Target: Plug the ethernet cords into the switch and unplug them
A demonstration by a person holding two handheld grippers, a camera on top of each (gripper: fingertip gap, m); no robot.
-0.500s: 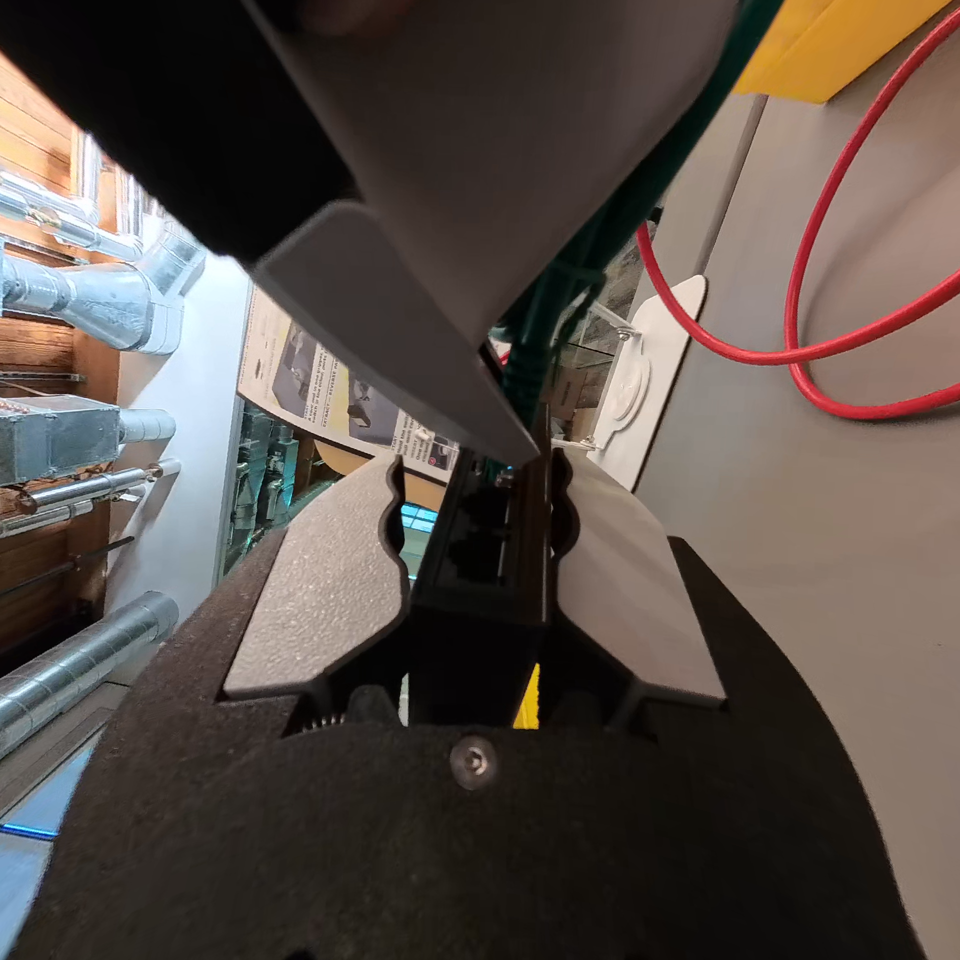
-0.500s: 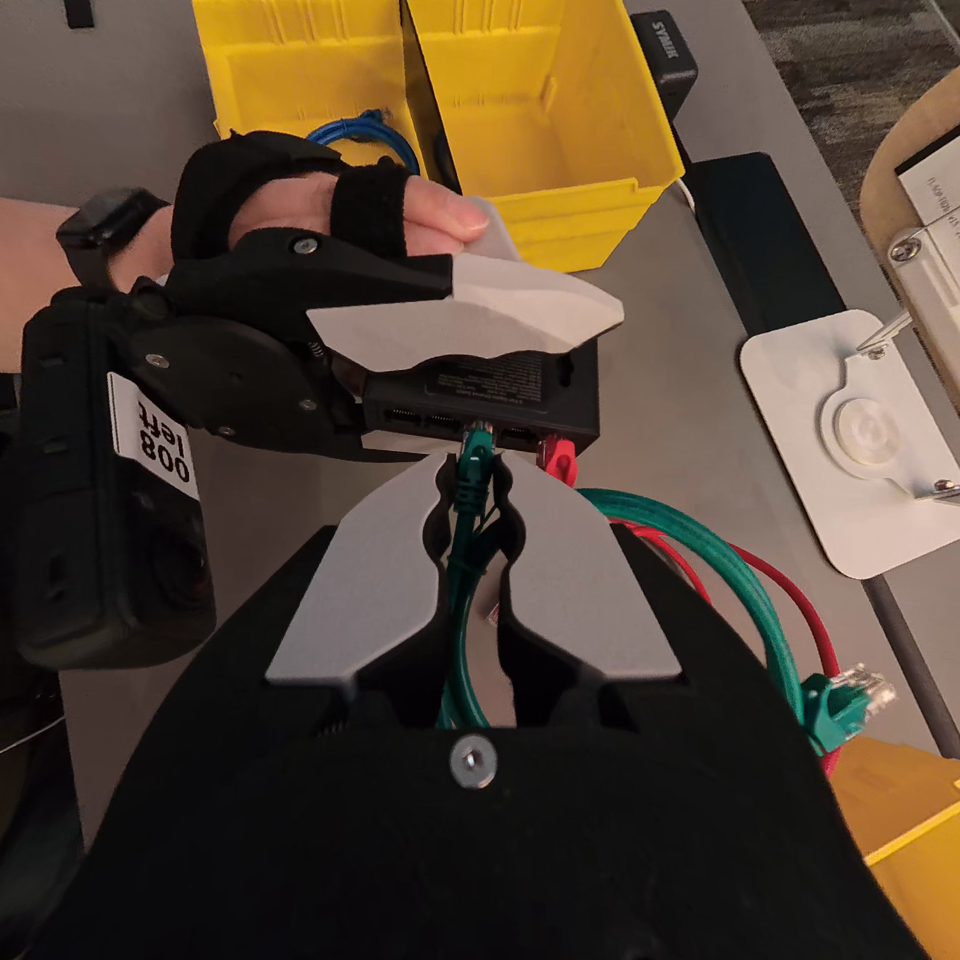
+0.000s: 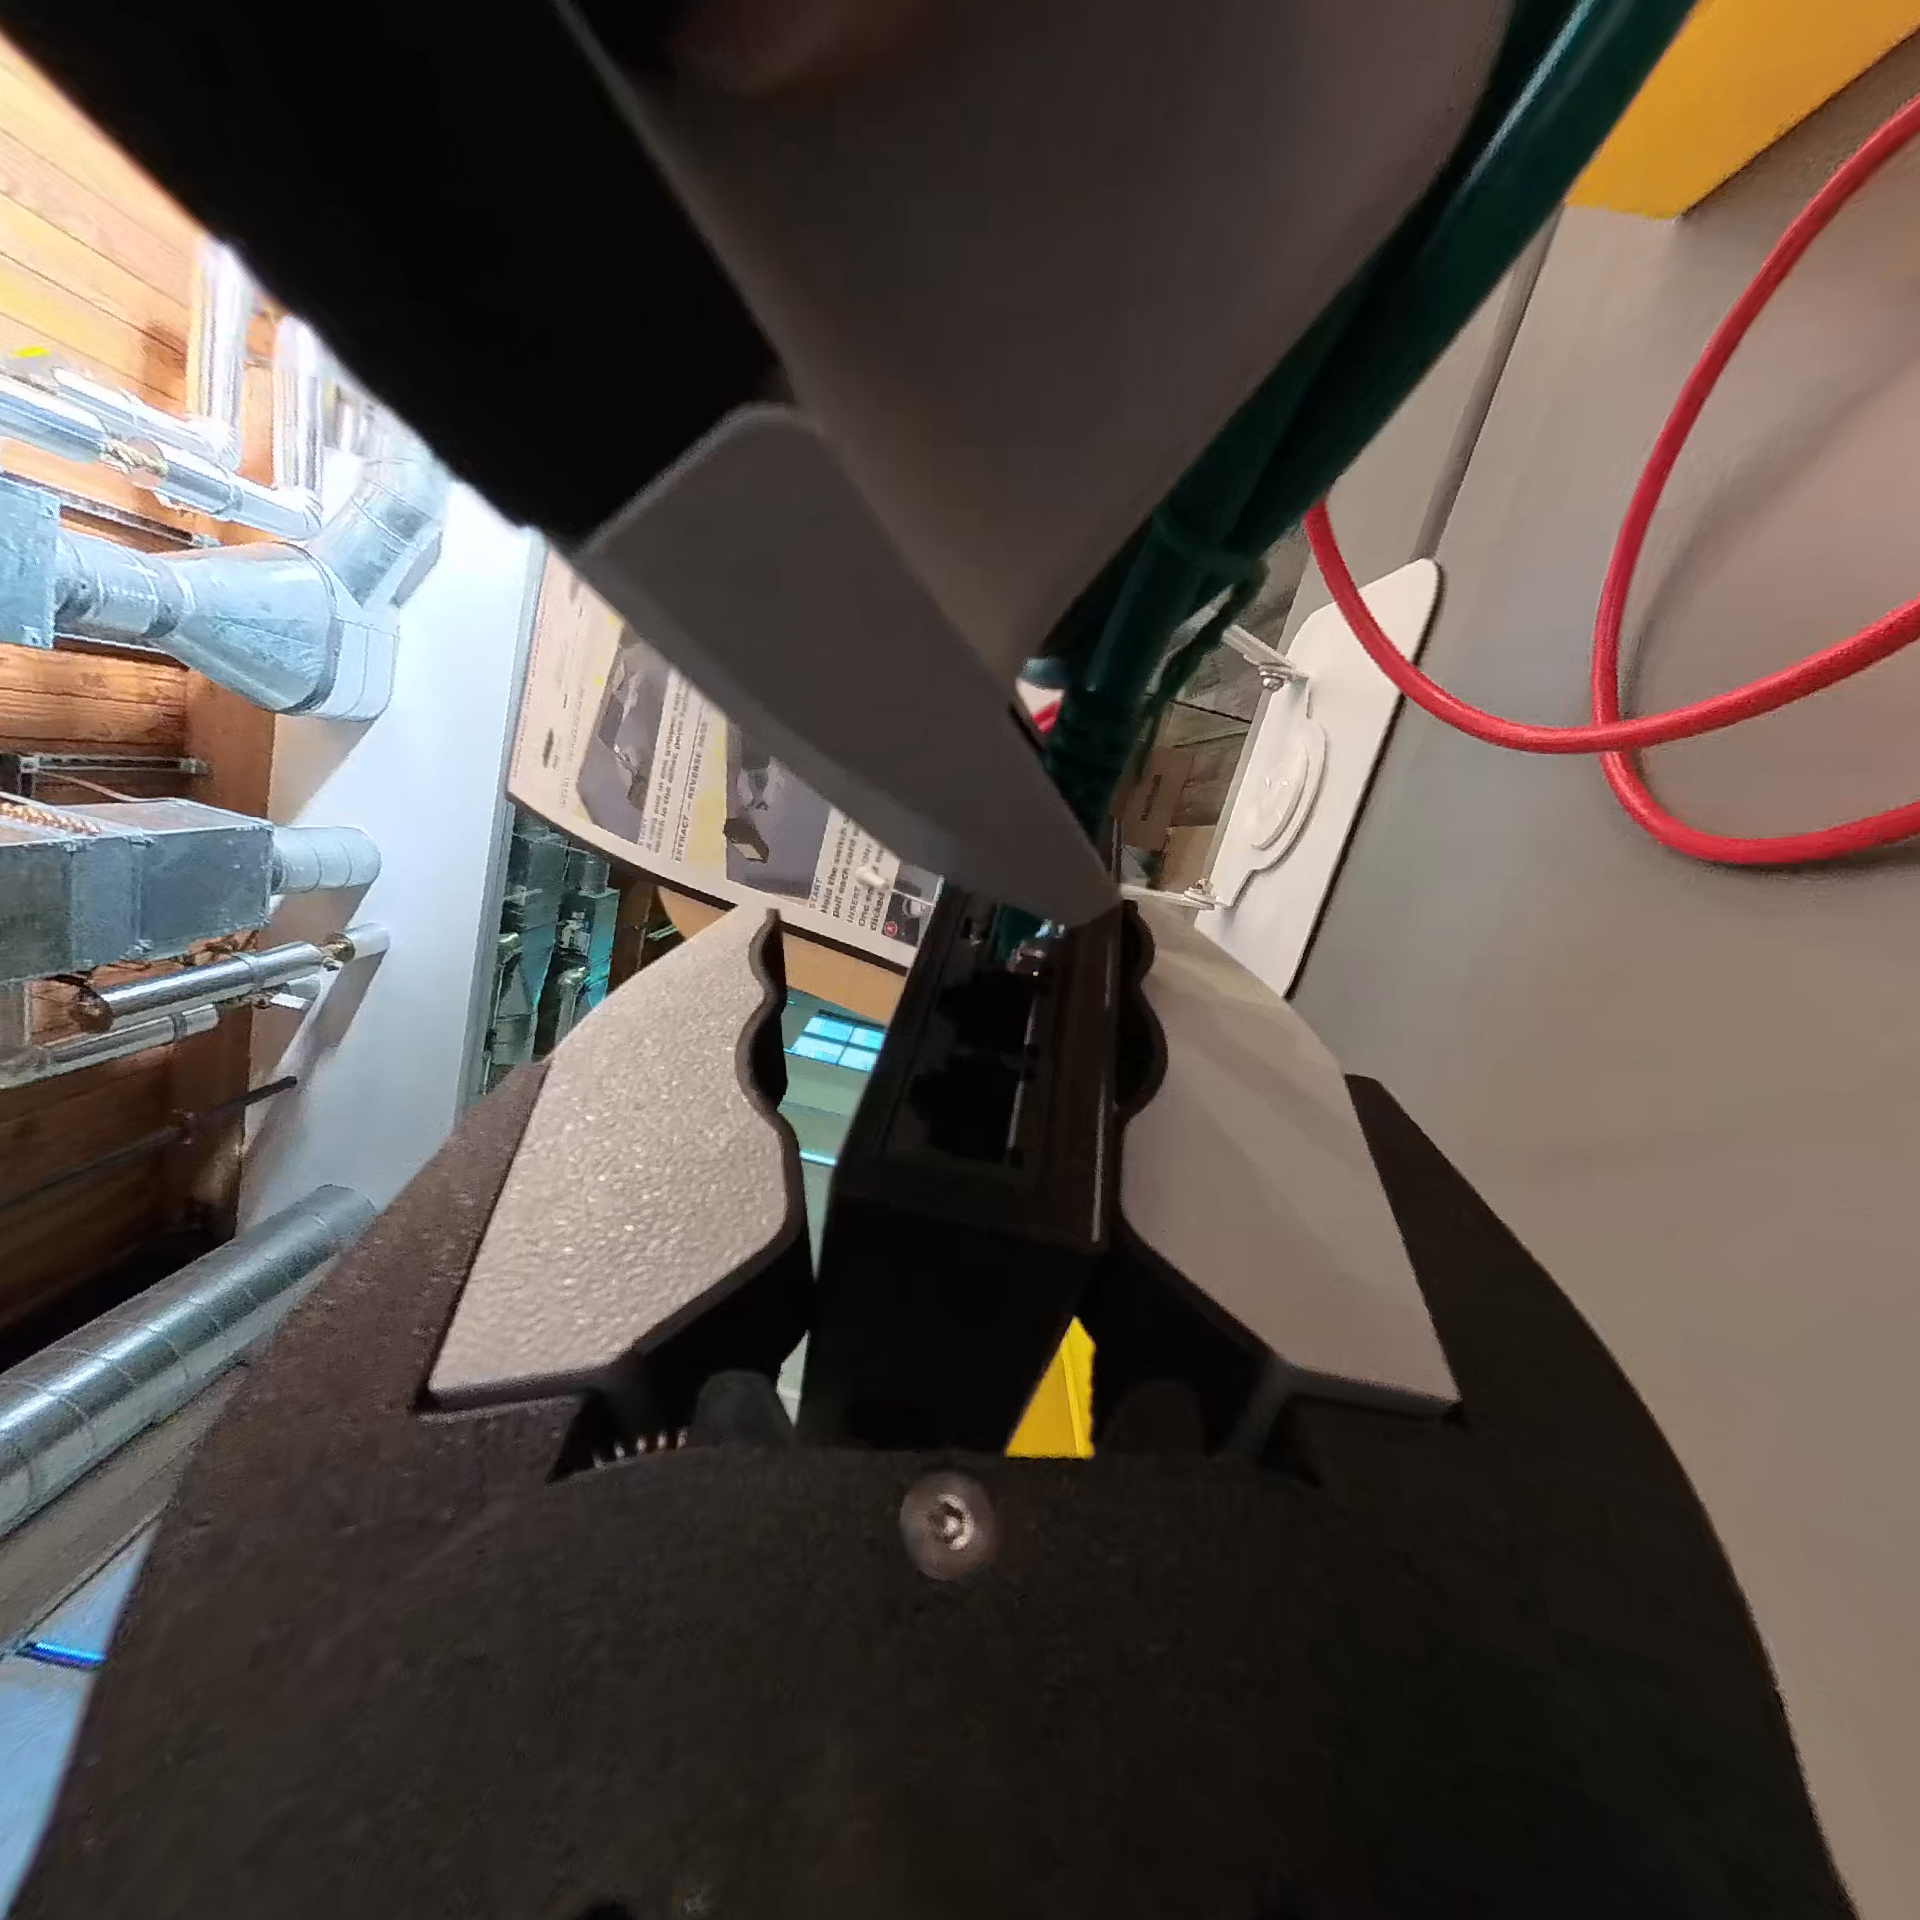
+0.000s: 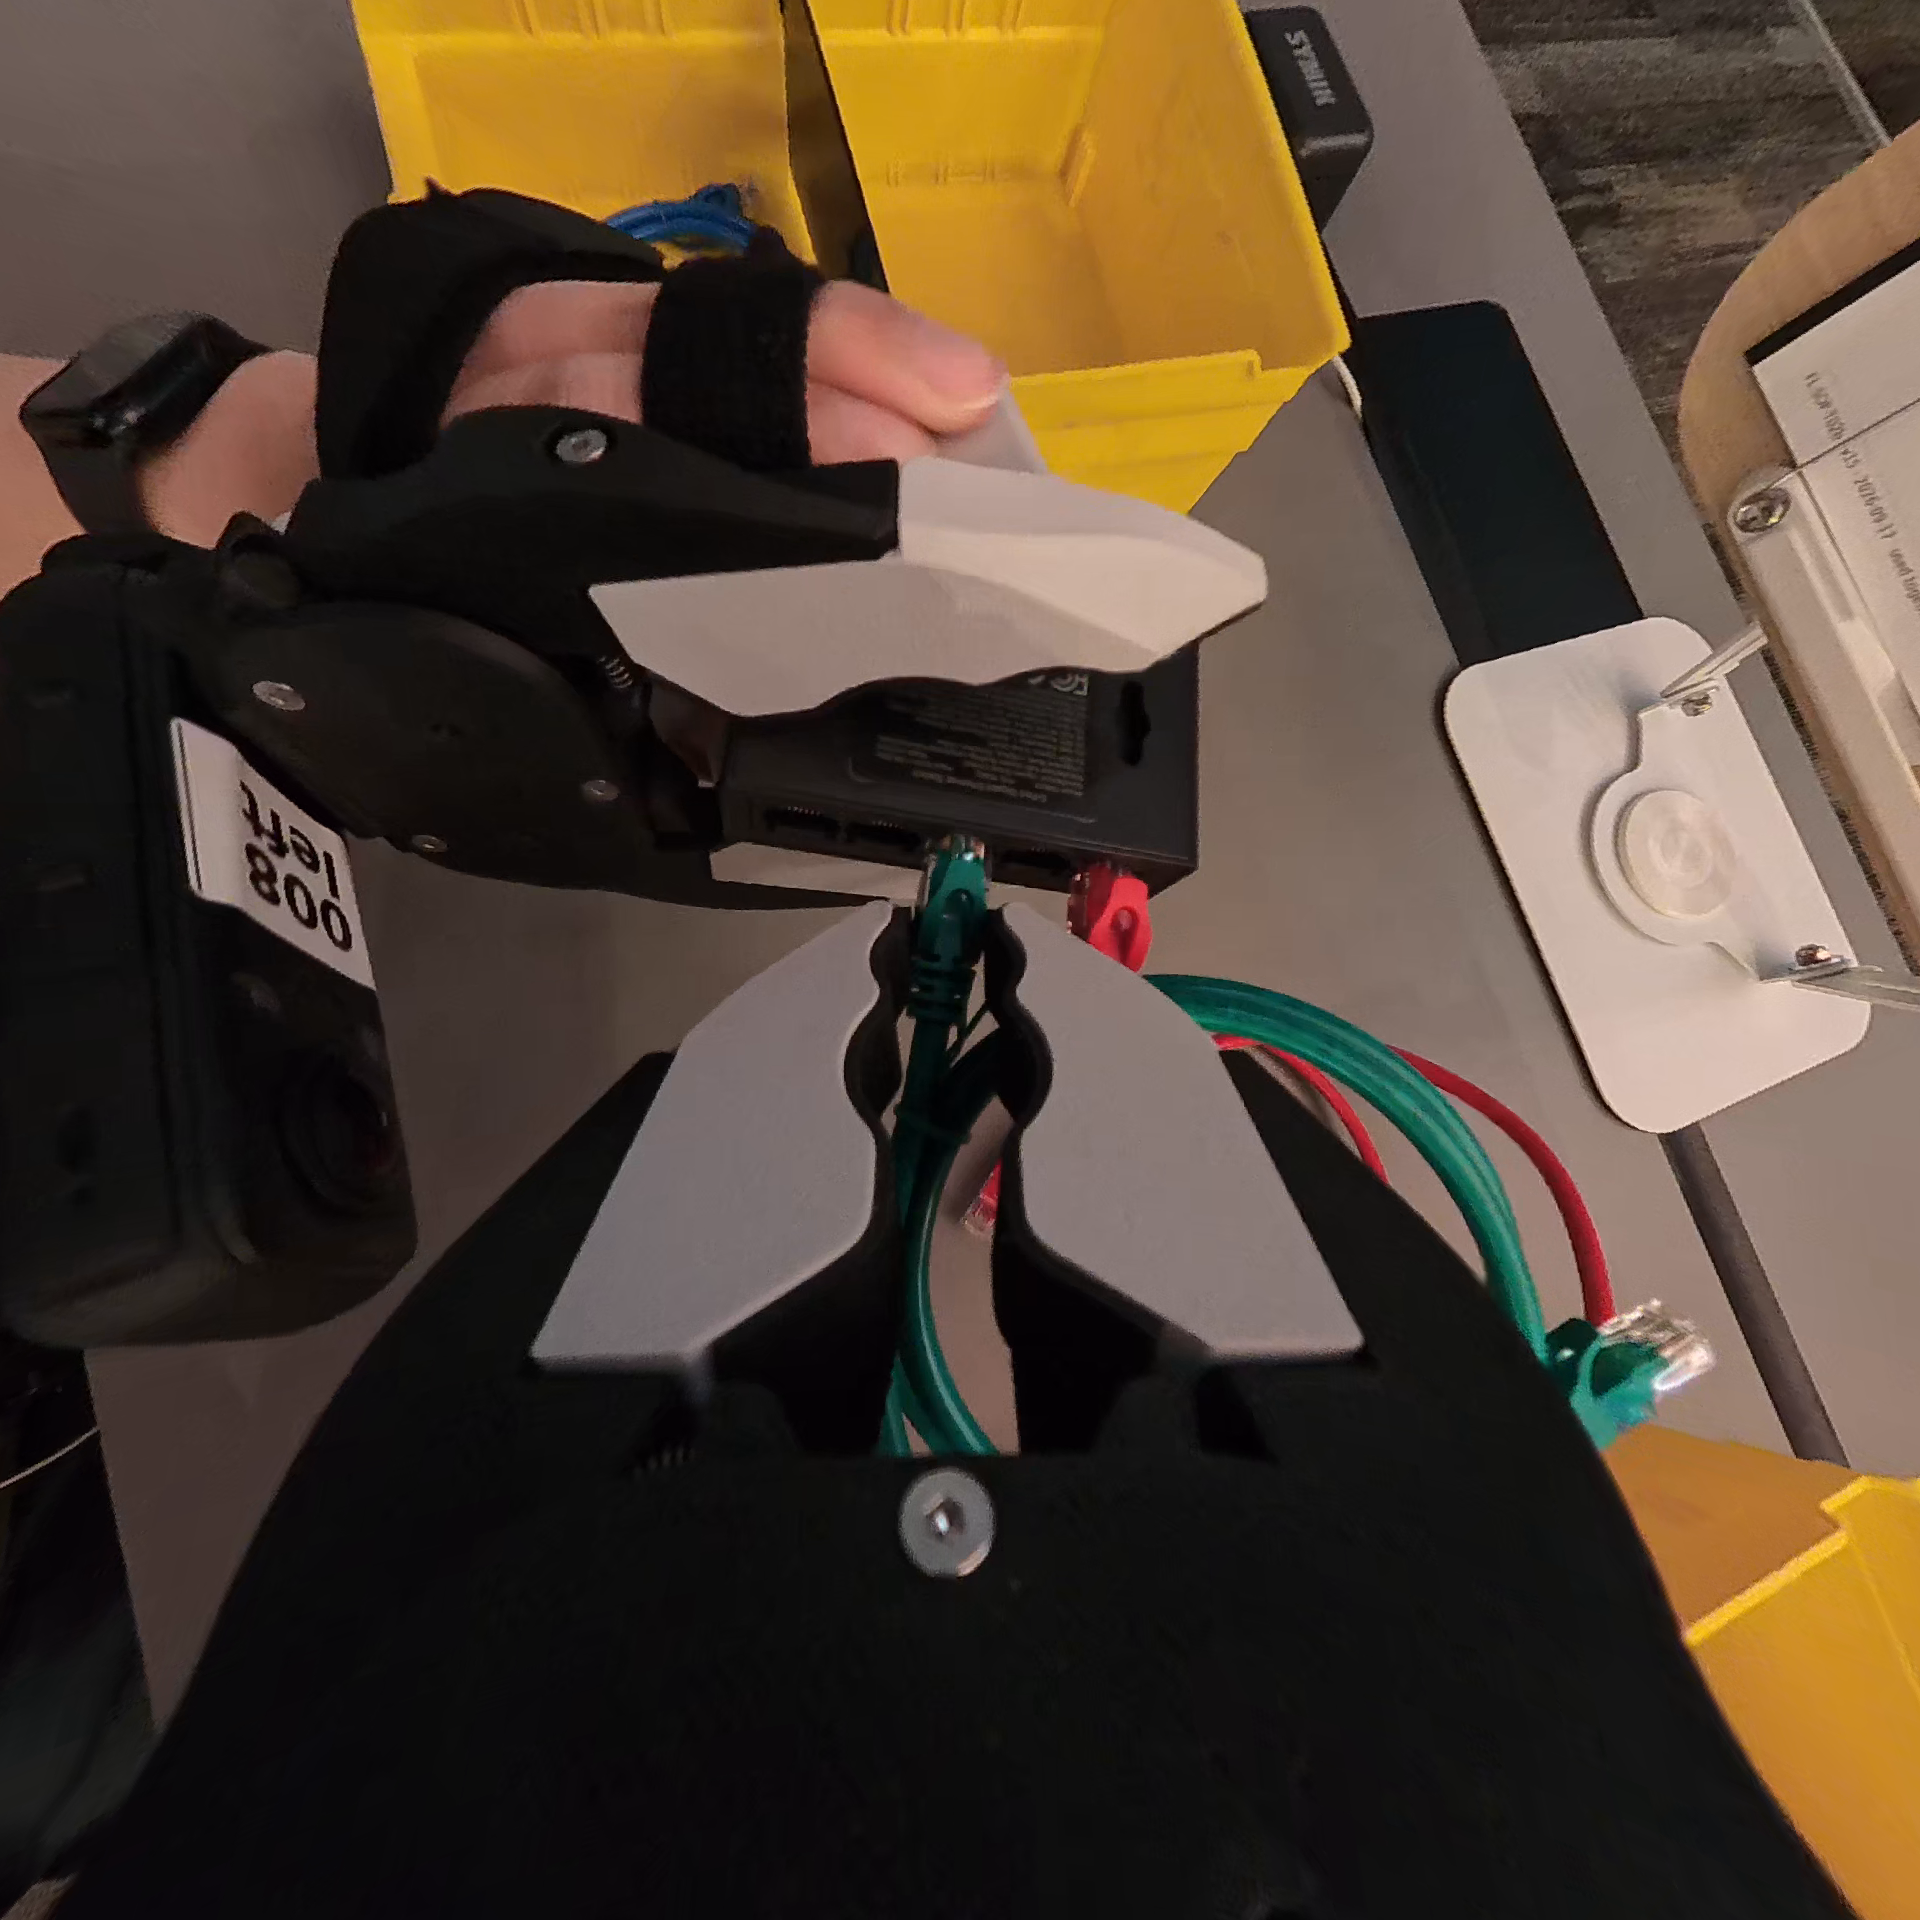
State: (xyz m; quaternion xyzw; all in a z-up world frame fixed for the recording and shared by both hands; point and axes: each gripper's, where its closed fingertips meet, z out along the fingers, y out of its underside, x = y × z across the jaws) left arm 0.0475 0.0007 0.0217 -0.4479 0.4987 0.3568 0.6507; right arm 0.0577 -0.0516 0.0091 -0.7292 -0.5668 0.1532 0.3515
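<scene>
Grey table (image 4: 1299, 935), yellow bins (image 4: 1091, 208) at the back. Left gripper (image 4: 935, 769) clamped the black switch (image 4: 1039, 769) above the table. Right gripper (image 4: 951, 925) pinched the green cord (image 4: 940, 997) behind its plug, plug at a middle port. Red cord (image 4: 1112, 914) sat in the end port.

Grey table (image 4: 1299, 997) under yellow bins (image 4: 1091, 208)

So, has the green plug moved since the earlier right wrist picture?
No: the green plug sits at the same switch port, just as far from the red plug.
</scene>
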